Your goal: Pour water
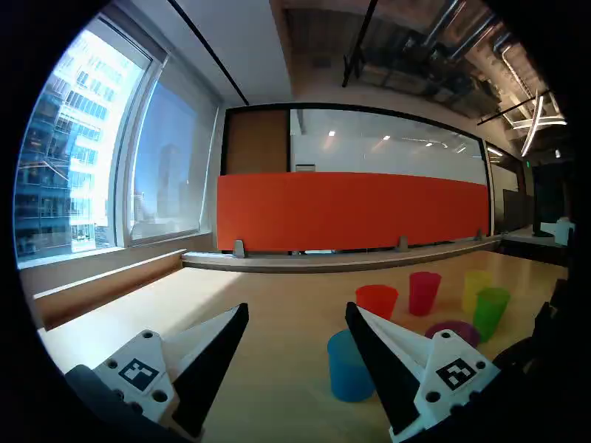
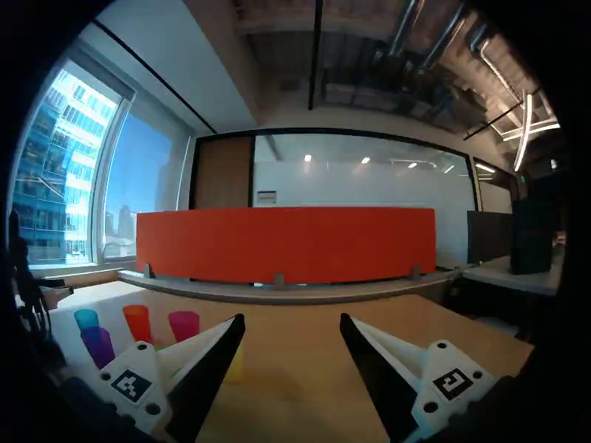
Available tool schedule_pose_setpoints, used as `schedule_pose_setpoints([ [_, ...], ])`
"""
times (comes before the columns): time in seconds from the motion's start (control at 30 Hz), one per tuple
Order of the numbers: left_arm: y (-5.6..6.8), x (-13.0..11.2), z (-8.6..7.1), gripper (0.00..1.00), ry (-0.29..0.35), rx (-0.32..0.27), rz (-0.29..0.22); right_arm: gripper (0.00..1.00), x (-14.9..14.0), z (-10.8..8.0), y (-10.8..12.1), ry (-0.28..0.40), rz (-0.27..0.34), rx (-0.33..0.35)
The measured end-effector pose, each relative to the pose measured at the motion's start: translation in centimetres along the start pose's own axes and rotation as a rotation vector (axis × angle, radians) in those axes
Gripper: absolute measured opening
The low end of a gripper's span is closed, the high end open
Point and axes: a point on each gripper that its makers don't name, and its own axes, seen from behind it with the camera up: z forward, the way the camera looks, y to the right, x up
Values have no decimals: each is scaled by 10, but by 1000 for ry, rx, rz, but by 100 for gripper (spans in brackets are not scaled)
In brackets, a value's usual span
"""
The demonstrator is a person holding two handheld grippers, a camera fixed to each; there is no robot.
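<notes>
Several coloured plastic cups stand on a light wooden table. In the left gripper view a blue cup is nearest, partly behind my left gripper's right finger. Beyond it stand an orange cup, a magenta cup, a yellow cup, a green cup and a purple cup. My left gripper is open with nothing in it. In the right gripper view the blue cup, purple cup, orange cup and magenta cup stand at the left. My right gripper is open and holds nothing.
An orange partition runs along the table's far edge, with a glass wall behind it. Large windows line the left side above a wooden ledge. A second desk with a dark monitor stands to the right.
</notes>
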Motion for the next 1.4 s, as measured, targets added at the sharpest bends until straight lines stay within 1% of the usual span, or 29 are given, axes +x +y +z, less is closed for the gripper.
schedule_pose_setpoints([
  [0.1,0,0,0,98,0,0,0,99,-3,5,2,4,-2,-4],
  [0.27,0,0,0,98,0,0,0,99,-16,9,6,-9,-11,-14],
  [0.47,0,0,0,98,0,0,0,99,-32,11,10,-22,-7,-24],
  [0.73,1,0,-1,98,0,0,0,99,-44,11,16,-34,1,-31],
  [0.97,1,0,-1,98,0,0,0,99,-48,11,19,-41,1,-37],
  [1.4,1,0,-1,98,0,0,0,99,-56,12,18,-63,-9,-36],
])
